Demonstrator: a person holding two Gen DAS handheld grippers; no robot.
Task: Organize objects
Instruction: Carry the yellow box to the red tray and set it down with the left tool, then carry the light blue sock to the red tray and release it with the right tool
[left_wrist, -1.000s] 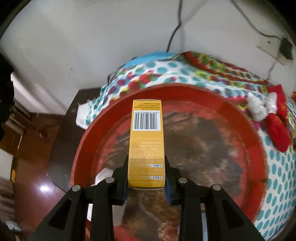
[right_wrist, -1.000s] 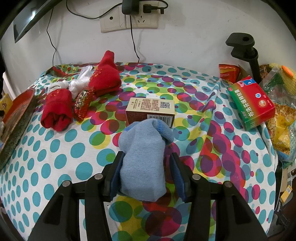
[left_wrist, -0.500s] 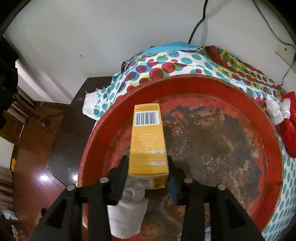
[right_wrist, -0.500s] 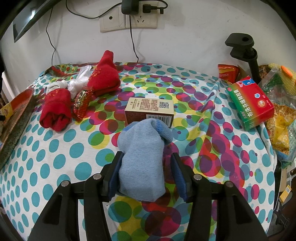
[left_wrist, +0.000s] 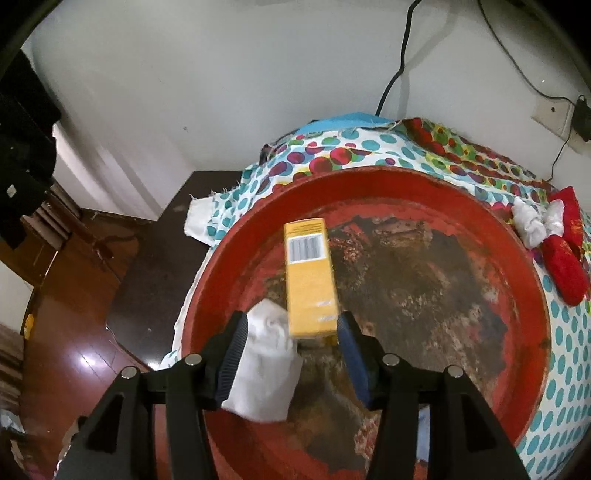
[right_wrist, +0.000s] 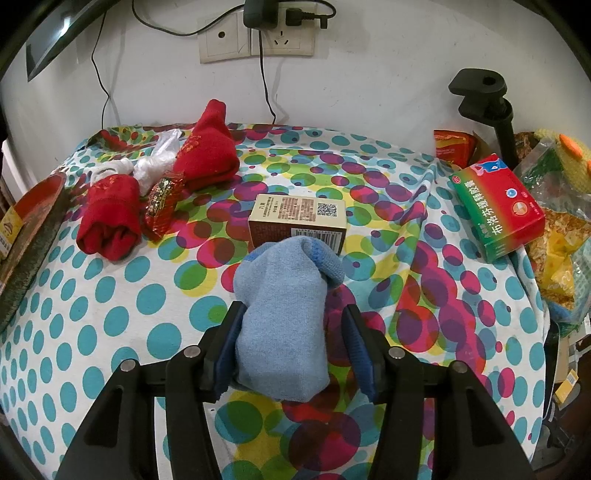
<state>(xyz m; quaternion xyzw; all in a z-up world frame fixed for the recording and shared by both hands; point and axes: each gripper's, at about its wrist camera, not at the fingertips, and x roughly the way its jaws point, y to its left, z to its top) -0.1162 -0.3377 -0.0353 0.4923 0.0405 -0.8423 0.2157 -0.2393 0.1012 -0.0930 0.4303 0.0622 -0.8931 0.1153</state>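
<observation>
A yellow box (left_wrist: 308, 280) with a barcode lies in the worn red tray (left_wrist: 517, 258). My left gripper (left_wrist: 291, 321) straddles the box's near end. Its jaws are opening, and neither pad presses on the box. A rolled white sock (left_wrist: 266, 369) lies in the tray against the left pad. In the right wrist view a rolled blue sock (right_wrist: 284, 317) sits between the jaws of my right gripper (right_wrist: 293, 314). The left pad touches the sock, and tablecloth shows between it and the right pad. A brown box (right_wrist: 297, 218) stands just behind the blue sock.
On the dotted tablecloth (right_wrist: 110, 314) lie two red socks (right_wrist: 110, 218) (right_wrist: 208, 155), a foil wrapper (right_wrist: 160, 206) and a white bundle (right_wrist: 151, 166). A green and red box (right_wrist: 498, 210), snack bags (right_wrist: 557, 240) and a black stand (right_wrist: 491, 103) are at the right. The tray's left rim overhangs the floor.
My left gripper's jaws have spread off the yellow box and drawn back, leaving the box in the tray. The white sock has come into view. The right gripper and blue sock have not moved.
</observation>
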